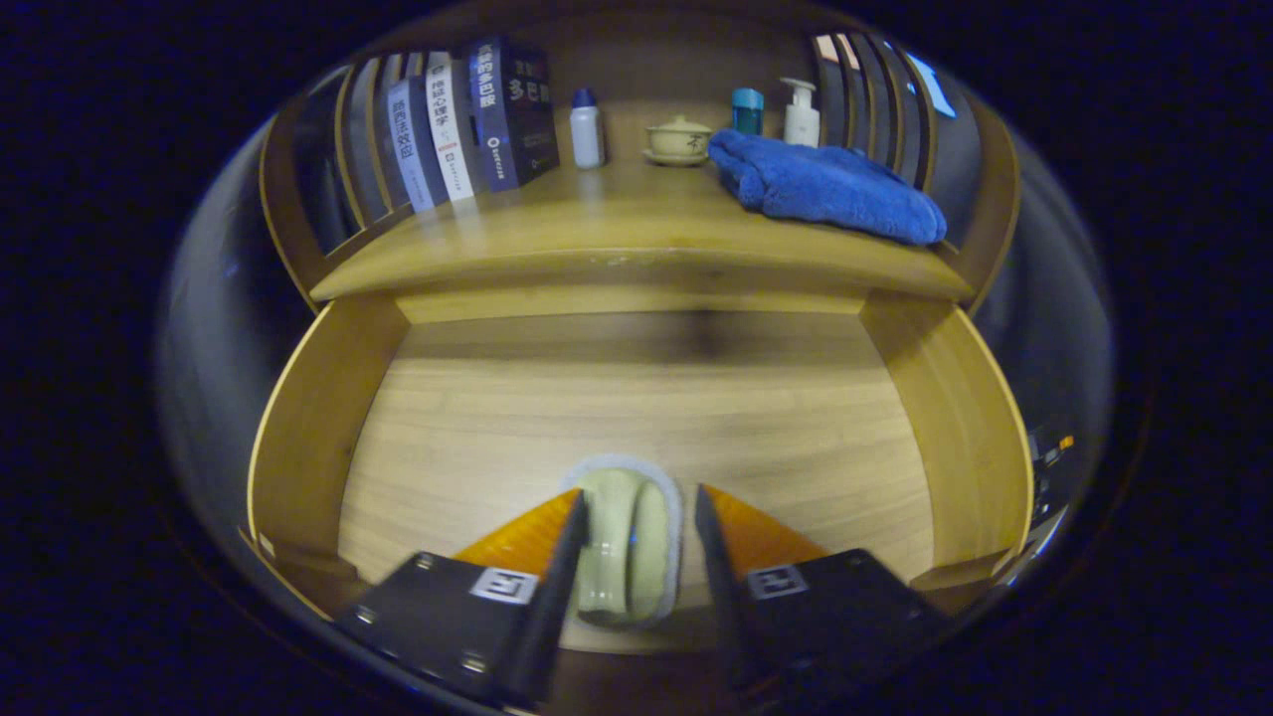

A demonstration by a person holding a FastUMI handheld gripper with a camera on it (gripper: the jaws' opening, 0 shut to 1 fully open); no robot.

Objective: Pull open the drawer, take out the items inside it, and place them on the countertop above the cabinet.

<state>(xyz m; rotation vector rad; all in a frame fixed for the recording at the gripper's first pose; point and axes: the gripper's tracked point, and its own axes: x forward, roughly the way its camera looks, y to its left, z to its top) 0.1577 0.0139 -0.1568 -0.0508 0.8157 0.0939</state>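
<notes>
Jaws (636, 507) parted, straddling rounded pale-green glazed cup (625, 547), no visible contact | smooth wooden drawer (636, 408) open

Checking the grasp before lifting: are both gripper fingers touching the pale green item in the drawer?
Cannot tell. In the gripper view the gripper straddles the pale green item; the left finger looks against it, with a sliver of space by the right finger.

Count beyond the fingers: three books (467, 124), two bottles (587, 129), one lidded cup (678, 137), one towel (825, 184); one cup (627, 547) between them.
</notes>
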